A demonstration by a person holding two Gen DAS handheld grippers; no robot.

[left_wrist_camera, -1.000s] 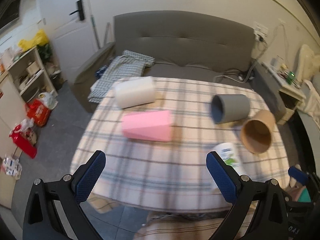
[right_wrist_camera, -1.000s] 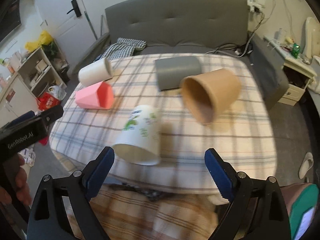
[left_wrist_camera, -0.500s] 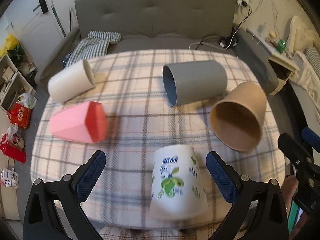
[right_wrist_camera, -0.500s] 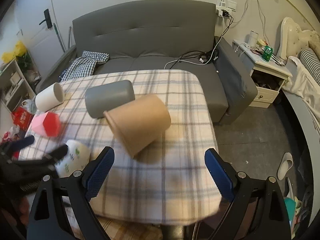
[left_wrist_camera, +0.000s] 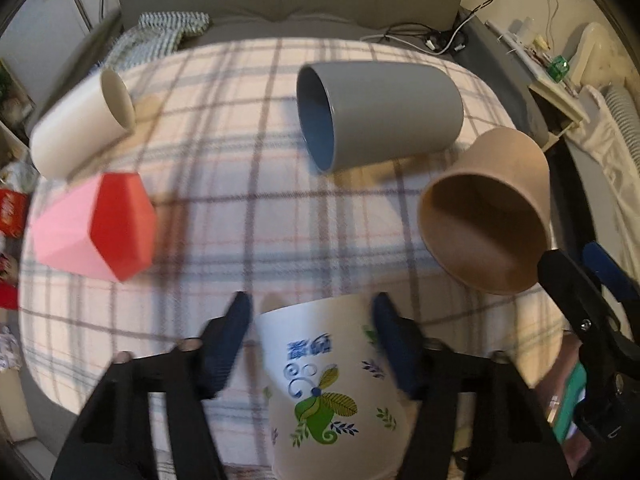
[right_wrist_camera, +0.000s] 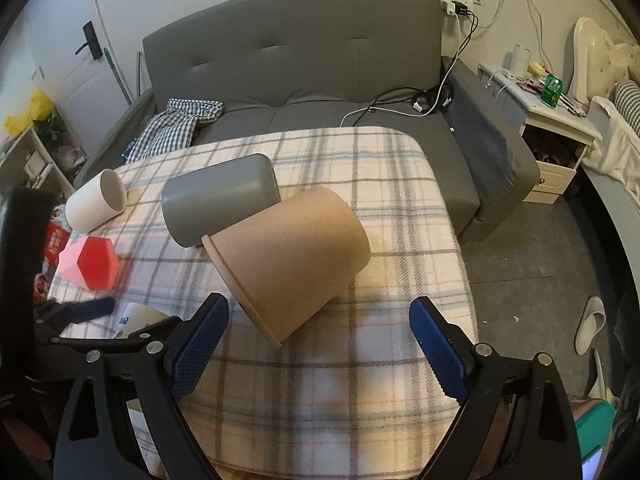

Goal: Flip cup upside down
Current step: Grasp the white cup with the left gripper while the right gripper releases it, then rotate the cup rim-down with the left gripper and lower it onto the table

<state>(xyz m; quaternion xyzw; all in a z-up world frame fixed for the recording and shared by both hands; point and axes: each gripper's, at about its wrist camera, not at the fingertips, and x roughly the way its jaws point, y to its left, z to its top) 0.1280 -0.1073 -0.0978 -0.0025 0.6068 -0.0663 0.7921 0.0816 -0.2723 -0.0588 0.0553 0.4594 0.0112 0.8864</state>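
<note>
Closing around the printed paper cup (left_wrist_camera: 328,384) lying on its side at the table's (right_wrist_camera: 400,184) near edge, the left gripper (left_wrist_camera: 312,344) has narrowed but shows no firm contact, the right gripper (right_wrist_camera: 320,344) waits wide open before the brown cup (right_wrist_camera: 288,264), and next comes clamping, lifting and turning mouth-down.

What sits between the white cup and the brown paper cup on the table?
The grey cup lies on its side between the white cup and the brown paper cup, clearest in the right wrist view.
</note>
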